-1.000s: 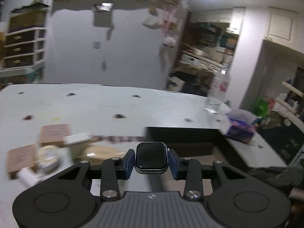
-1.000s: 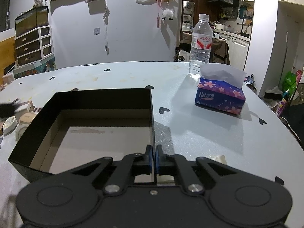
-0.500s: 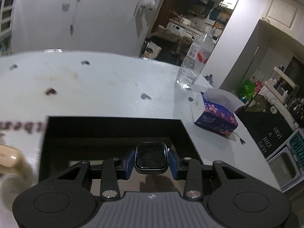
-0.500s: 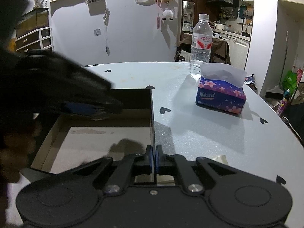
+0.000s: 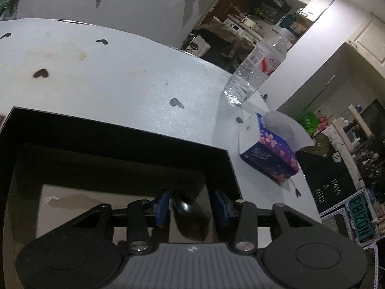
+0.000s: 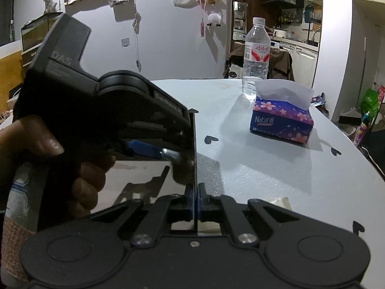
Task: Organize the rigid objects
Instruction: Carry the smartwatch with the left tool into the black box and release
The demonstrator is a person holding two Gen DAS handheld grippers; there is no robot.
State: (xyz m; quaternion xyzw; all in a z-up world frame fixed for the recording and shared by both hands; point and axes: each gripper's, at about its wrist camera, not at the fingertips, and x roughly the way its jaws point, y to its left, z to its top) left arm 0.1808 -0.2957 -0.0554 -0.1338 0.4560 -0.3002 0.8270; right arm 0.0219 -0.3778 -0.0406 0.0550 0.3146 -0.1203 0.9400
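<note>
Left wrist view: the left gripper (image 5: 191, 204) sits at the bottom centre of the frame, above the inside of a black box (image 5: 120, 142) with a brown floor. Its jaws are opening; the blue pads (image 5: 160, 207) stand apart from a smartwatch (image 5: 190, 213), which shows blurred and tilted between them, touching neither pad as far as the blur allows. The box fills the lower left. Right of it on the white table (image 5: 120, 72), patterned with small dark hearts, lies a blue floral tissue pack (image 5: 269, 156), and a clear water bottle (image 5: 255, 69) stands beyond it toward the upper right.

Right wrist view: the right gripper (image 6: 194, 201) at the bottom centre is clenched on the right wall of the black box (image 6: 194, 144), the thin edge pinched between its pads. In the left half, a hand (image 6: 72, 166) grips the handle of the left gripper (image 6: 168, 155), whose blue pad and the watch's metal edge hang over the box interior. The tissue pack (image 6: 281, 120) and water bottle (image 6: 256, 55) are at the upper right on the table (image 6: 264, 168).
</note>
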